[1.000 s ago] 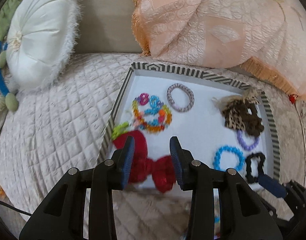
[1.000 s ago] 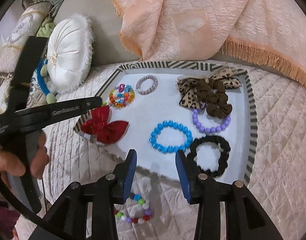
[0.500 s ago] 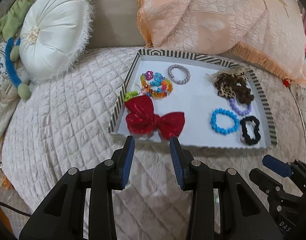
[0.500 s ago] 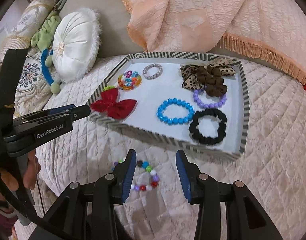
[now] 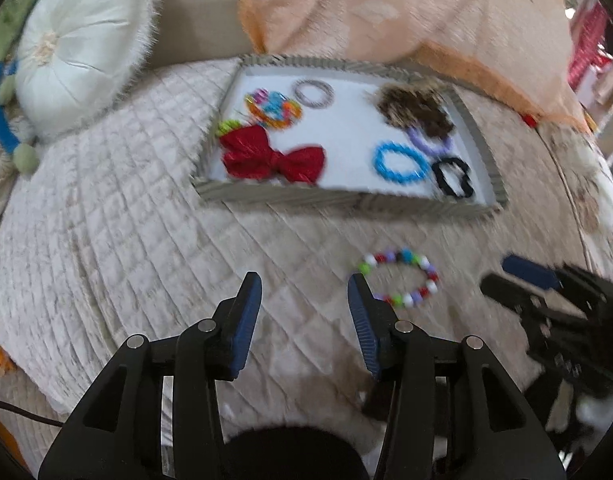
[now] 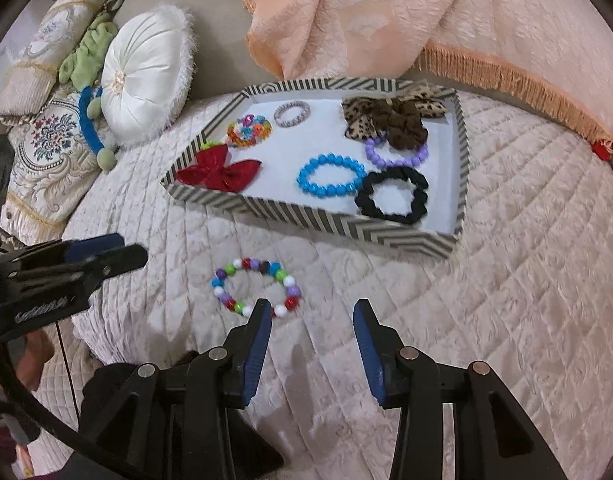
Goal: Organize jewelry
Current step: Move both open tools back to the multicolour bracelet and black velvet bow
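Right wrist view shows the bead bracelet [image 6: 257, 287] lying flat on the quilt [image 6: 506, 280], outside the tray [image 6: 306, 216] and just in front of its near wall. The right hand-held gripper [image 6: 312, 334] hangs just short of the bracelet, fingers spread and empty, its left finger close to the beads nearest the camera. The left hand-held gripper [image 5: 304, 302] is likewise spread and holds nothing; in its blurred view the bracelet [image 5: 398, 282] sits just off its right finger.

The bracelet looks light and limp: small round beads, probably on elastic, so it should sag and swing from wherever it is pinched. The beads are smooth and may roll out of a loose pinch. The likeliest hold is across one strand, on the arc nearest the gripper, closing firmly on a bead or two. The soft quilt will give under the fingertips, which should help them get under the strand.

The tray wall is low, so a short lift should clear it. Inside, the open floor lies mid-tray, between the red bow [image 6: 218, 170] and the blue bracelet [image 6: 332, 176]; the black scrunchie [image 6: 392, 196] fills the near right corner. The two grippers are close together beside the bracelet, so they could collide.
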### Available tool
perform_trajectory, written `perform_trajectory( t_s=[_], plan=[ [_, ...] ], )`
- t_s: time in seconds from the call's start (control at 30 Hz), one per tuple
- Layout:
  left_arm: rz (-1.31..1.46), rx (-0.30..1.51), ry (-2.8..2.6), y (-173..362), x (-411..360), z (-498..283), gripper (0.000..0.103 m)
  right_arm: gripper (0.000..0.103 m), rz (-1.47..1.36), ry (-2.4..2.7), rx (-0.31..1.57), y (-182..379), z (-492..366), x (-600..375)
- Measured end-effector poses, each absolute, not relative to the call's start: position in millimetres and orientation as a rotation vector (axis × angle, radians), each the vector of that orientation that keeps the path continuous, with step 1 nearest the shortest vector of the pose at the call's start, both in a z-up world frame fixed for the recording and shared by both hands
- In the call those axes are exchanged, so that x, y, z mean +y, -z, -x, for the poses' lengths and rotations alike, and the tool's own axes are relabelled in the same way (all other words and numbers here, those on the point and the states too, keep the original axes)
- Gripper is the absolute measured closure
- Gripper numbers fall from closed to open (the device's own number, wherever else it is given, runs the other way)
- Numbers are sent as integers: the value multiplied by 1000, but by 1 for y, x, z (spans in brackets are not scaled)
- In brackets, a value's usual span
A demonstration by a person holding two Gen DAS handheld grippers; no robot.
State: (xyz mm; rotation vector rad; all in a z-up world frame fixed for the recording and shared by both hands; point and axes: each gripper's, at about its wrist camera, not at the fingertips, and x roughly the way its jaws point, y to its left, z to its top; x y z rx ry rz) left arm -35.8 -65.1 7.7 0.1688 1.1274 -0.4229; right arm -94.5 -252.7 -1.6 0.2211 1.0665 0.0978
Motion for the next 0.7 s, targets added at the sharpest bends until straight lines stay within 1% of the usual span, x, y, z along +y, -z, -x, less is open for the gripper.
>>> perform_trajectory(
  t_s=[0.07,0.17,0.43,0.7],
  plan=[
    [-183,1147,457,-6,-66,41,58,62,-224,-100,1074,4,97,-253],
    [-184,1173,491,-3,-67,48,51,61,-220,-116,1085,8,97,-250],
    [-122,1231,468,6,-56,36,51,61,-190,-140,1122,23,81,-235],
    [-177,1264,533,13,-60,41,51,61,-147,-145,1136,45,58,-228]
  ],
)
